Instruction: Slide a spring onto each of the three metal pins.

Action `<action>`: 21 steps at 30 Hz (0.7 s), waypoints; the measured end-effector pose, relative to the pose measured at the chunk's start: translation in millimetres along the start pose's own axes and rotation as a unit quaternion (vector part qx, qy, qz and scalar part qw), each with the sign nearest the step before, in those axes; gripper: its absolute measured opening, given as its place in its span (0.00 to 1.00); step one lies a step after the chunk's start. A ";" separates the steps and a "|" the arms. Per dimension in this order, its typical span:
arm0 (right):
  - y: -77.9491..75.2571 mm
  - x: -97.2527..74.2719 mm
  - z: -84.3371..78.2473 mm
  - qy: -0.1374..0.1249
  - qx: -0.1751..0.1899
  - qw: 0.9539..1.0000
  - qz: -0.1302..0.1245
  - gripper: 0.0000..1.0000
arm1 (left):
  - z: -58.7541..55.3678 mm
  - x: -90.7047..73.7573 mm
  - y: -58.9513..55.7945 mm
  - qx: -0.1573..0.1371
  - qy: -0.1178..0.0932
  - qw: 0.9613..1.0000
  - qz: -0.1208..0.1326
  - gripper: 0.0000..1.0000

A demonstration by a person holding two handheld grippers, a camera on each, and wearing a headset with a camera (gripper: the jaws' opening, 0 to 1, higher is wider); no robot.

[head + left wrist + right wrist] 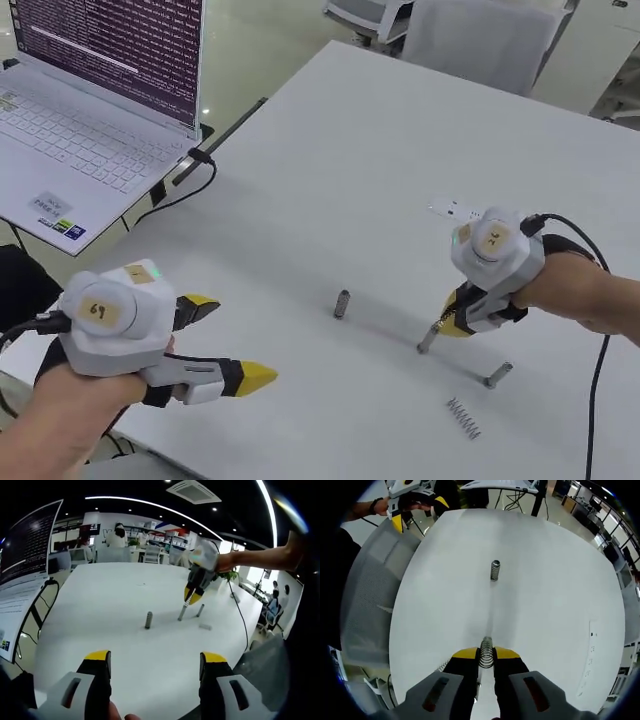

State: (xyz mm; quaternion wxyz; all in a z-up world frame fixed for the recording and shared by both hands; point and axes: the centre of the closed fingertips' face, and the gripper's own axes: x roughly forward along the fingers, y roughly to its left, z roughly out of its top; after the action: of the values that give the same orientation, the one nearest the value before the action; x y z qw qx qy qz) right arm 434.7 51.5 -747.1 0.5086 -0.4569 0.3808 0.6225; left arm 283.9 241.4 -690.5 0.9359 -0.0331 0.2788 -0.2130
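Spring (486,650) pinched tight between the yellow tips of the right tool (452,322), and that is seen plainly in the right gripper view. In the head view a slim metal piece is seen slanting from those tips down to the desk (380,150), its lower end touching the surface; whether a pin sits inside the coil cannot be told. Just to the right of it a bare pin (498,375) is lying flat, and nearer the desk's front edge a loose spring (462,417) is lying on its side, apart from both. Off to the left, a pin with a spring round it (342,304) is standing upright, alone in the middle of the desk. The left tool (230,340) is held at the near left edge, well apart from all of this, its jaws spread wide with nothing between them. At the far left corner an open laptop (90,100) is sitting, with a black cable (190,185) trailing from it.
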 end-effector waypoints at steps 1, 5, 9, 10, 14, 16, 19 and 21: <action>-0.3 0.7 -0.2 0.000 0.000 1.000 -0.001 0.08 | -0.5 -0.2 0.2 0.000 0.001 1.000 0.000 0.68; -1.1 2.3 1.2 0.001 -0.001 1.000 0.001 0.08 | -2.1 -1.3 1.0 -0.003 0.002 1.000 0.002 0.68; -0.7 4.9 1.9 0.007 -0.007 1.000 0.003 0.08 | -3.8 -1.7 2.3 -0.005 0.003 1.000 0.003 0.68; -0.3 6.5 1.9 0.009 -0.009 1.000 0.005 0.08 | -4.0 -1.8 2.5 -0.005 0.003 1.000 0.003 0.68; -0.2 8.4 2.8 0.012 -0.013 1.000 0.006 0.09 | -3.6 -2.0 3.5 -0.005 0.003 1.000 0.003 0.68; -1.6 8.5 3.9 0.012 -0.011 1.000 0.007 0.09 | -3.0 -2.0 3.5 -0.005 0.003 1.000 0.003 0.68; -2.7 8.1 2.5 0.027 -0.025 0.999 0.005 0.09 | -2.7 -1.9 3.3 -0.004 0.003 1.000 0.003 0.68; 0.2 8.5 2.9 0.030 -0.028 0.999 0.009 0.09 | -2.9 -1.4 3.2 -0.005 0.004 1.000 0.002 0.68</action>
State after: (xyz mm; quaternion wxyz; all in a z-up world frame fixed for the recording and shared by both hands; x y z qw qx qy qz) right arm 433.4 56.6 -754.4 0.4785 -0.4862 0.3826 0.6231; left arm 282.5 245.1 -692.8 0.9350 -0.0361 0.2832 -0.2102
